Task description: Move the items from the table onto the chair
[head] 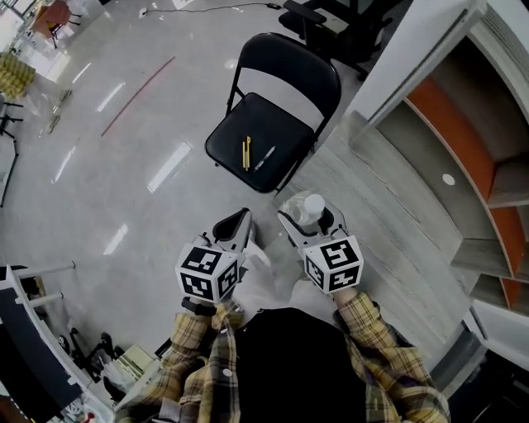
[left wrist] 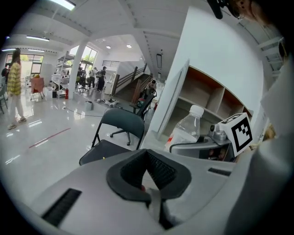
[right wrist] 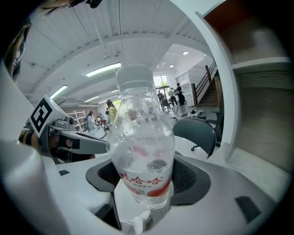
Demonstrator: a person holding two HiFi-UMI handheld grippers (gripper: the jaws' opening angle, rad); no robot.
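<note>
A black folding chair (head: 240, 132) stands on the floor ahead, with a yellow pencil (head: 245, 153) and a pen (head: 264, 157) lying on its seat. My right gripper (head: 310, 216) is shut on a clear water bottle (right wrist: 142, 151) with a white cap and a red label, held upright between the pads. My left gripper (head: 240, 219) is beside it, jaws shut. A small reddish bit shows deep between its pads in the left gripper view, and I cannot tell what it is. Both grippers are short of the chair (left wrist: 117, 126).
An orange-and-white shelving unit (head: 463, 140) runs along the right, close to the chair. Glossy floor (head: 124, 165) stretches to the left. Office chairs (head: 331, 21) stand behind the folding chair. People stand far off in the hall (left wrist: 14, 87).
</note>
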